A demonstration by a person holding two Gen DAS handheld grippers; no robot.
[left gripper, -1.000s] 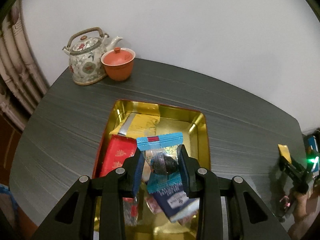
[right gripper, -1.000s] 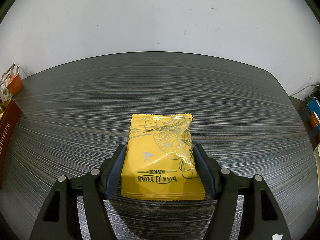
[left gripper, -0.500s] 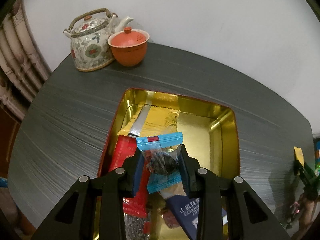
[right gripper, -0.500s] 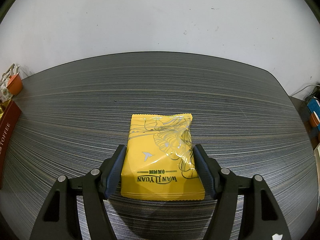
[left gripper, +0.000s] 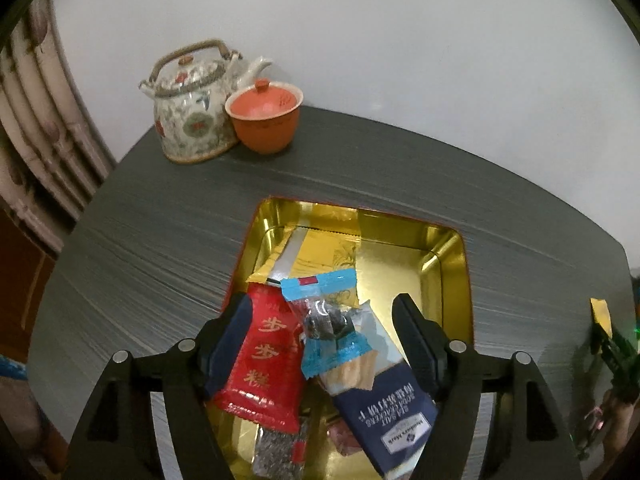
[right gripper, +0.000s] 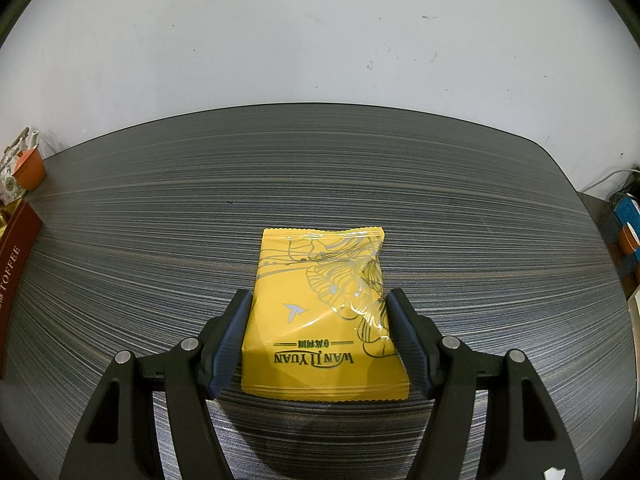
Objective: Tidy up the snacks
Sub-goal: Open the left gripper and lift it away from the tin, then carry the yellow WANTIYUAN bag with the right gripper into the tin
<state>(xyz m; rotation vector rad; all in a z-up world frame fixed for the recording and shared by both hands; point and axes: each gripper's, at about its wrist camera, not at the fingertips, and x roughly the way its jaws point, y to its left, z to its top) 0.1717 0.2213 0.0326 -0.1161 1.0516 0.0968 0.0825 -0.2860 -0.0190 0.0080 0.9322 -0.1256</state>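
Note:
In the left wrist view my left gripper is open above the gold tin tray. The blue-edged clear snack packet lies loose in the tray on a red packet and a navy cracker packet, with a yellow packet behind. In the right wrist view my right gripper is shut on the yellow Wan Li Yuan packet, which rests on the dark table.
A floral teapot and an orange lidded cup stand at the table's far left corner. A dark red toffee box lid lies at the left edge of the right wrist view. The right gripper with its yellow packet shows far right.
My left gripper has opened wide and let the blue-edged packet drop into the tray, moving closer over it. The right gripper and yellow packet have not moved.

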